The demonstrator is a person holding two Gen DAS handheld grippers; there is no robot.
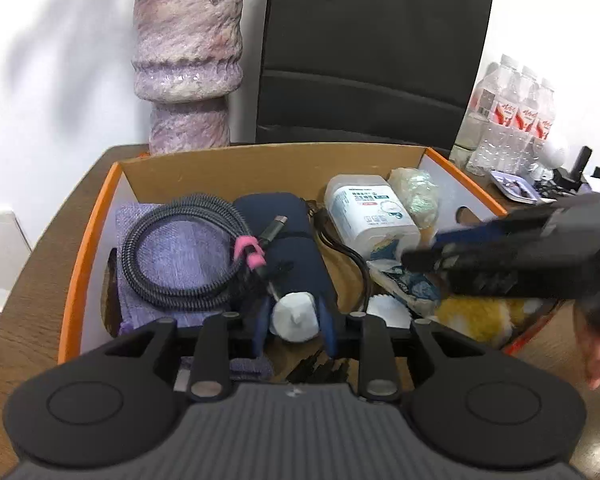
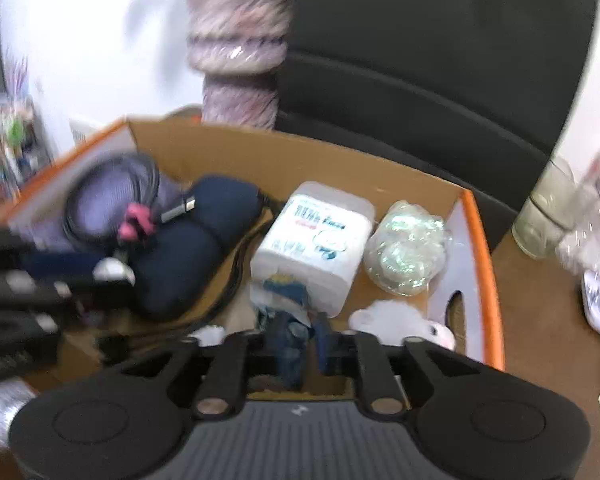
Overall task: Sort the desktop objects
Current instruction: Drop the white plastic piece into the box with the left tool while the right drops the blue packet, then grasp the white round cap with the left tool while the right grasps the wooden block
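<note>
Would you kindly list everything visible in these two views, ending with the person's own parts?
Cardboard box: one, orange rim, on the table.
Table: one, brown wood.
Charging cable: one, grey braided, pink ties, coiled at the box's left.
Cloth: one, lilac, under the cable.
Pouch: one, navy, box centre.
Plastic container: one, white, box right.
Crinkled bag: one, clear greenish, right corner.
Plush toy: one, yellow, near right.
Vase: one, mauve, behind the box.
Chair: one, black.
Water bottles: several, clear, far right.
Left gripper: holds a small white item.
Right gripper: holds a blue packet.
</note>
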